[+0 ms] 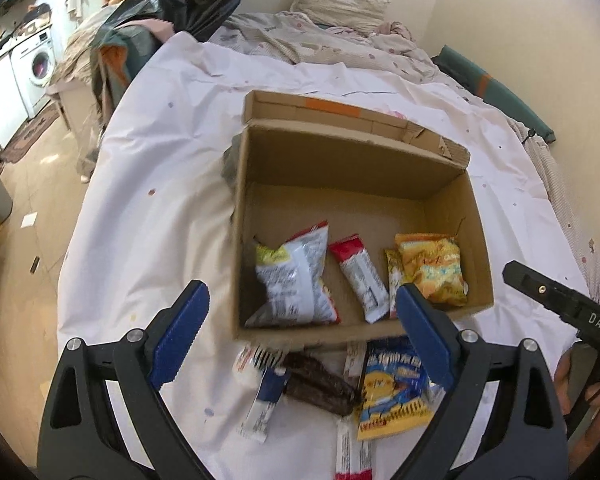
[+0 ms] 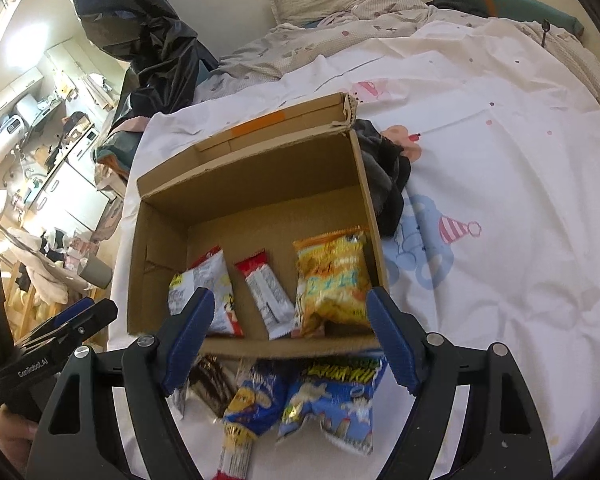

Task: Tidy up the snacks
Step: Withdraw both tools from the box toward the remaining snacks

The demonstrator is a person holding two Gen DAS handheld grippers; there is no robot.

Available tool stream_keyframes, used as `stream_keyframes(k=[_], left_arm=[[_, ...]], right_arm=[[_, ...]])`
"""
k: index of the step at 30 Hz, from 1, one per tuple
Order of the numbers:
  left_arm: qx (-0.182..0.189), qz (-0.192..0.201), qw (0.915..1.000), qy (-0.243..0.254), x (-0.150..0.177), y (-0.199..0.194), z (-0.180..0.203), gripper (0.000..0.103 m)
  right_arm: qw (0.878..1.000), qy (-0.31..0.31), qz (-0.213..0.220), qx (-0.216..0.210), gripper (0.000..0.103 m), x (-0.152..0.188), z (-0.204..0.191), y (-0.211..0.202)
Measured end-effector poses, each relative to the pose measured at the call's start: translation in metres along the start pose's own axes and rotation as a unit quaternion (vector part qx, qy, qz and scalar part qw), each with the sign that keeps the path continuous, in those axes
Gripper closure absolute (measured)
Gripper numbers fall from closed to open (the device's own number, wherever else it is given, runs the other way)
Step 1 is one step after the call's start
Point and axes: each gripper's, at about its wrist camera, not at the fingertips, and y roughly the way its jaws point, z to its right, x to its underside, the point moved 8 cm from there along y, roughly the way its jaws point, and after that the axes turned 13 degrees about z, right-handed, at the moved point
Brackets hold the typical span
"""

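Snacks are partly sorted: three packets (image 2: pixel 332 280) lie in the cardboard box (image 1: pixel 456 184) on the bed while several (image 2: pixel 332 404) wait beside it, so either released, empty tool — left tool (image 1: pixel 302 340) or right tool (image 2: pixel 290 340) — must next descend and grip one.

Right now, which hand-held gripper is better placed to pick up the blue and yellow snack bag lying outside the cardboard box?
Right, probably. The right hand-held gripper is open with the blue and yellow snack bag centred just below its fingers. The left hand-held gripper has it off toward one finger.
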Motion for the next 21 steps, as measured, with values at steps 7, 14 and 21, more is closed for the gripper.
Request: stream_keyframes(k=[7,14,21], left_arm=[[-0.017,-0.015,0.9997,-0.006,0.021,-0.015,-0.013,0.010],[-0.020,-0.022,0.9996,-0.001,0.036,-0.023,-0.012,0.010],[-0.013,-0.026,0.9993,-0.022,0.042,-0.025,-0.014,0.006]], right_arm=[[1.000,0.000,-0.008,-0.004,0.022,0.019,-0.001,-0.019],[1.000,0.022,-0.012,-0.013,0.022,0.034,-0.003,-0.035],[0.999,0.029,-0.035,-0.006,0.022,0.056,-0.002,-0.035]])
